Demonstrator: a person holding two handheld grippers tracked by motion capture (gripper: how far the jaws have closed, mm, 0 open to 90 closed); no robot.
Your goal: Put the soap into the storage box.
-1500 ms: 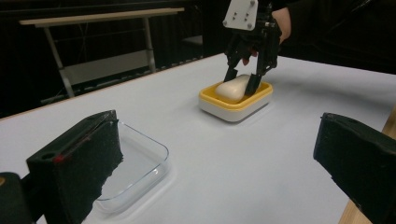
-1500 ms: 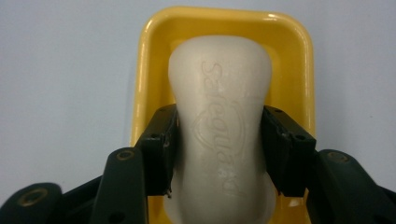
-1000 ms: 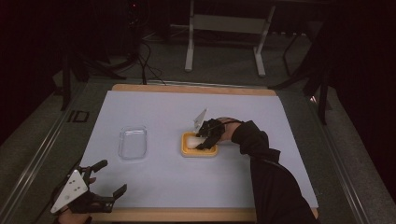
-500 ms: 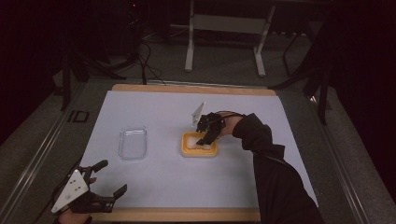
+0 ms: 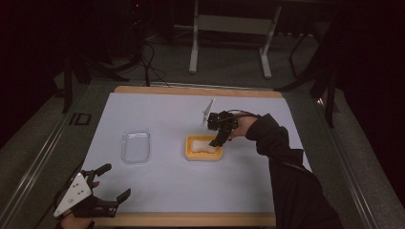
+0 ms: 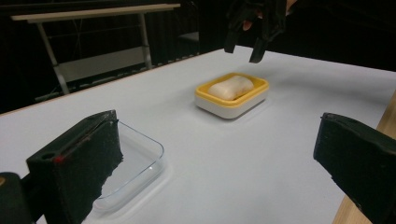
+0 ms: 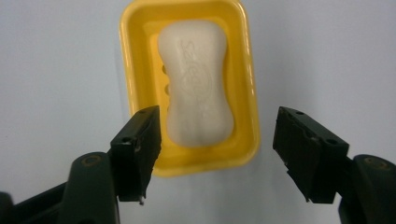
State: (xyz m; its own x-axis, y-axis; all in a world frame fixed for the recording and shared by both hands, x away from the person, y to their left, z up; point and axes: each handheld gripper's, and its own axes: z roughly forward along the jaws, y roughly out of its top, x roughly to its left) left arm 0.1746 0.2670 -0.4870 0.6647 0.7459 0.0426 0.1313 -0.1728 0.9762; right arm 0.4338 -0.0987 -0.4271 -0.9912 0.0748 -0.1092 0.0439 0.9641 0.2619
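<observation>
Since the earlier frame the right gripper [image 5: 219, 139] has lifted off the soap [image 7: 196, 88], its jaws just opening with nothing between them. The soap lies in the yellow dish [image 5: 191, 153], so placing looks done. The left gripper [image 5: 107, 183] waits spread and empty near the clear tray [image 5: 135, 146].

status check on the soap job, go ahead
Right tool above the soap, jaws just opened, nothing between them. Soap lies in yellow dish. Left tool open, idle at near edge. Nothing in the way.
</observation>
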